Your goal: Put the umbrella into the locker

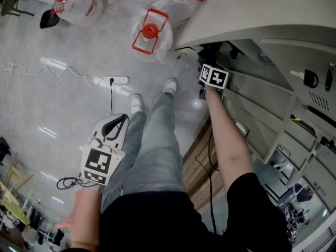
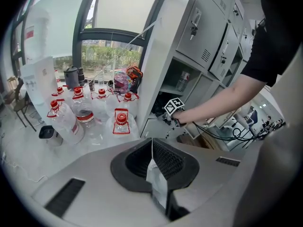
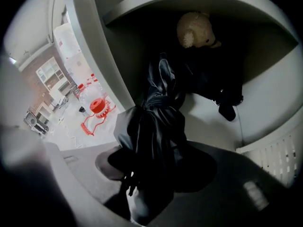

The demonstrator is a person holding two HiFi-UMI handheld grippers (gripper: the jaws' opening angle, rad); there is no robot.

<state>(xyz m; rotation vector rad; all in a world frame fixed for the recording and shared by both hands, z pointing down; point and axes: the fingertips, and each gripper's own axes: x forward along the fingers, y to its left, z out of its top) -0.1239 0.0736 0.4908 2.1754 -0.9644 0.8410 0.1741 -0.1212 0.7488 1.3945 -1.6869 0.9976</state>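
The black folded umbrella (image 3: 158, 122) stands between the jaws of my right gripper (image 3: 158, 161), which is shut on it. Its far end reaches into an open bottom compartment of the grey locker (image 3: 208, 122). In the head view my right gripper (image 1: 210, 54) is stretched out into that dark opening of the locker (image 1: 294, 88), and the umbrella is hidden there. The left gripper view shows my right gripper (image 2: 164, 115) at the same opening. My left gripper (image 1: 114, 126) hangs low at the left over the floor, its jaws shut with nothing in them (image 2: 152, 143).
A beige teddy bear (image 3: 195, 28) and a black bundle (image 3: 213, 79) lie at the back of the compartment. Several big water bottles with red caps (image 1: 149, 33) stand on the floor left of the locker. A power strip (image 1: 113, 80) and cables lie near my feet.
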